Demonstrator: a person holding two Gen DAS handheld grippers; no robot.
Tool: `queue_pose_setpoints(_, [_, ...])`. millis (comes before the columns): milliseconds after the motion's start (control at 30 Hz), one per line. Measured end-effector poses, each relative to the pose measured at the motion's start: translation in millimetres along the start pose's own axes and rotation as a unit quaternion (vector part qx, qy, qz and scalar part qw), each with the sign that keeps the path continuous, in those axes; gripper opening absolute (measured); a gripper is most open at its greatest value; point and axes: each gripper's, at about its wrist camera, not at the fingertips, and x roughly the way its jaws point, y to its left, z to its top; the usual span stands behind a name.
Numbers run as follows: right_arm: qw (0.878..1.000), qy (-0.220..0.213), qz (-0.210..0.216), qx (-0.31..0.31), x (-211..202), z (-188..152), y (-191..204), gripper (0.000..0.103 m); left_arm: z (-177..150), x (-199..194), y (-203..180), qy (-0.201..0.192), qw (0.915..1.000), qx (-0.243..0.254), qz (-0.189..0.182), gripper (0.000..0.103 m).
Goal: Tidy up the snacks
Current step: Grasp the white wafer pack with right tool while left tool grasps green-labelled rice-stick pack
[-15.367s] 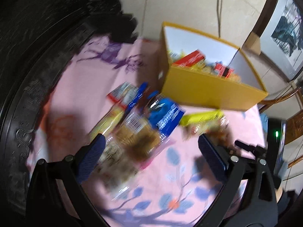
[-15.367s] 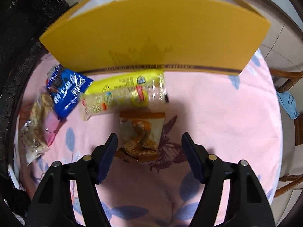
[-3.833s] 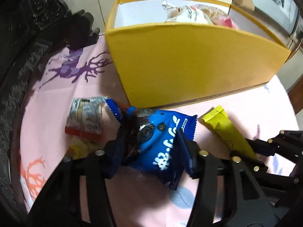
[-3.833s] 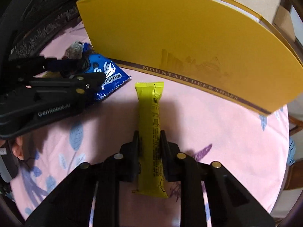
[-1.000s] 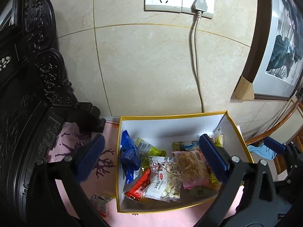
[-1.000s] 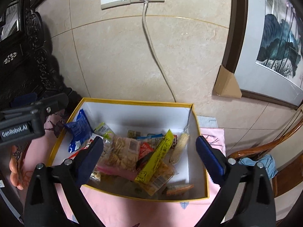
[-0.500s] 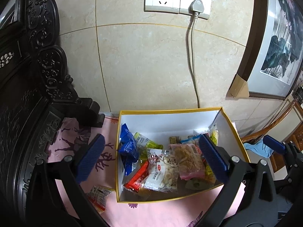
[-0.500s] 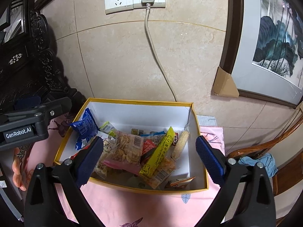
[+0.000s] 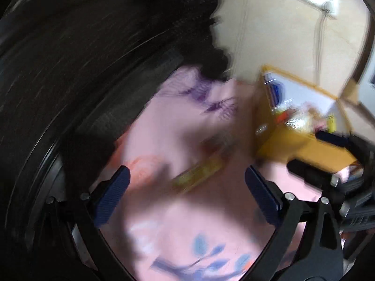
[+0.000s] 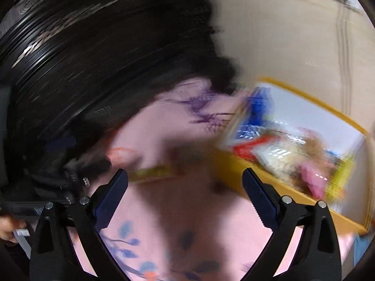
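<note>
Nearest the lens, both views are heavily motion-blurred, yet the left gripper (image 9: 186,192) shows its blue-padded fingers spread wide apart with nothing between them, and the right gripper (image 10: 185,190) is likewise wide apart and empty. Below them lies the pink tablecloth (image 9: 187,222) with blue leaf prints. Just past the left gripper's fingertips a long yellow snack packet (image 9: 198,173) rests slantwise on the cloth; the right wrist view shows it (image 10: 152,172) beside the left fingertip. Farther on stands the yellow box (image 9: 302,147), holding assorted snacks. Only the right wrist view looks well into it (image 10: 293,194), showing a blue packet (image 10: 256,107) and a red one (image 10: 250,148). Beyond are dark carved furniture (image 9: 93,58) and a beige tiled wall (image 9: 281,35).
</note>
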Motion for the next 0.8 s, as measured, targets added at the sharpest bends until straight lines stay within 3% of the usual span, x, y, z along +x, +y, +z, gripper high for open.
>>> queue_pose_setpoints(67, [0.999, 0.016, 0.007, -0.035, 24, 10, 15, 0.099, -10, 1, 36, 0.021, 0.9990, -0.039, 0.003, 0.100])
queue_pose_setpoints(133, [0.998, 0.031, 0.007, -0.059, 50, 21, 21, 0.099, -13, -2, 58, 0.017, 0.9979, -0.058, 0.025, 0.100])
queue_pose_setpoints(267, [0.995, 0.069, -0.013, -0.075, 96, 33, 22, 0.099, -13, -4, 72, 0.019, 0.9970, -0.071, 0.023, 0.101])
queue_pose_setpoints(367, [0.987, 0.094, -0.057, -0.119, 131, 36, 25, 0.098, -13, -5, 64, 0.017, 0.9983, -0.055, 0.012, 0.101])
queue_pose_setpoints(467, [0.975, 0.107, -0.131, -0.145, 153, 37, 28, 0.098, -11, -7, 54, 0.016, 0.9992, -0.035, 0.002, 0.101])
queue_pose_setpoints(533, [0.971, 0.112, -0.151, -0.149, 160, 38, 27, 0.094, -10, -11, 50, 0.013, 0.9995, -0.028, -0.004, 0.101])
queue_pose_setpoints(600, [0.967, 0.106, -0.142, -0.182, 158, 38, 32, 0.077, -8, -15, 51, 0.008, 0.9996, -0.027, -0.008, 0.101])
queue_pose_setpoints(667, [0.959, 0.110, -0.149, -0.216, 161, 37, 41, 0.077, -9, -16, 53, 0.010, 0.9995, -0.029, -0.011, 0.101])
queue_pose_setpoints(800, [0.968, 0.179, -0.108, -0.139, 187, 32, 21, 0.078, -9, -15, 55, 0.014, 0.9993, -0.034, -0.011, 0.101])
